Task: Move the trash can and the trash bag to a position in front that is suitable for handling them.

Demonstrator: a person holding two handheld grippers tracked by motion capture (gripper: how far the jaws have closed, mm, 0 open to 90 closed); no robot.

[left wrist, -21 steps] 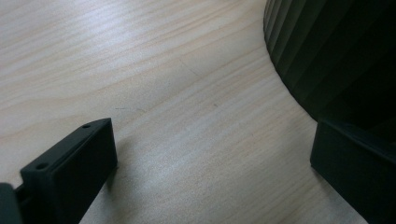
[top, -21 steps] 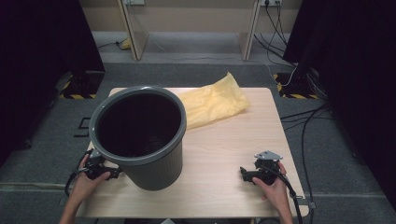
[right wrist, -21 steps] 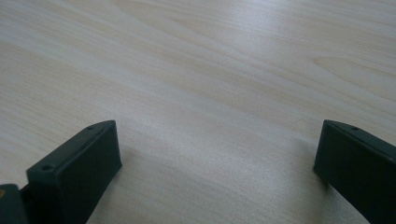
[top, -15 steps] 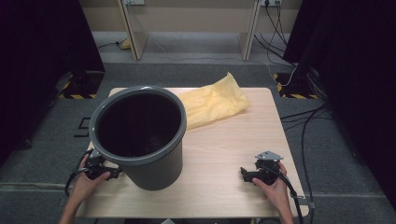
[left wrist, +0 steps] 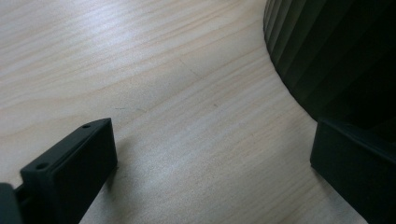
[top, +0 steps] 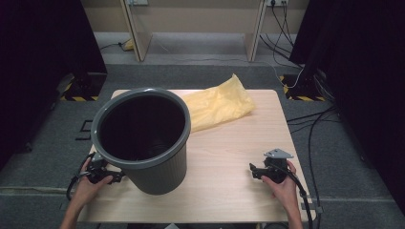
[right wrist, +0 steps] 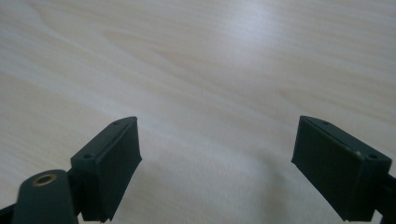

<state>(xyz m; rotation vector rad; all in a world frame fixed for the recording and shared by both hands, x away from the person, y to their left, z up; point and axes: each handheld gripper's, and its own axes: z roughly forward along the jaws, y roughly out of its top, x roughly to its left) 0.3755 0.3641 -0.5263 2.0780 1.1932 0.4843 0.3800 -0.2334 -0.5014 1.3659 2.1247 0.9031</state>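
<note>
Two grippers, L (top: 116, 177) & R (top: 251, 170), both spread wide, nothing held. Round dark-grey ribbed plastic bin (top: 143, 143) at L's 3 o'clock: prob. light, stiff, smooth; take by rim.

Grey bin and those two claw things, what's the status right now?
Left gripper open, beside bin. Right gripper open, over bare table. Yellow bag behind bin.

Dark grey ribbed bin (top: 143, 140) stands upright at the table's left.
</note>
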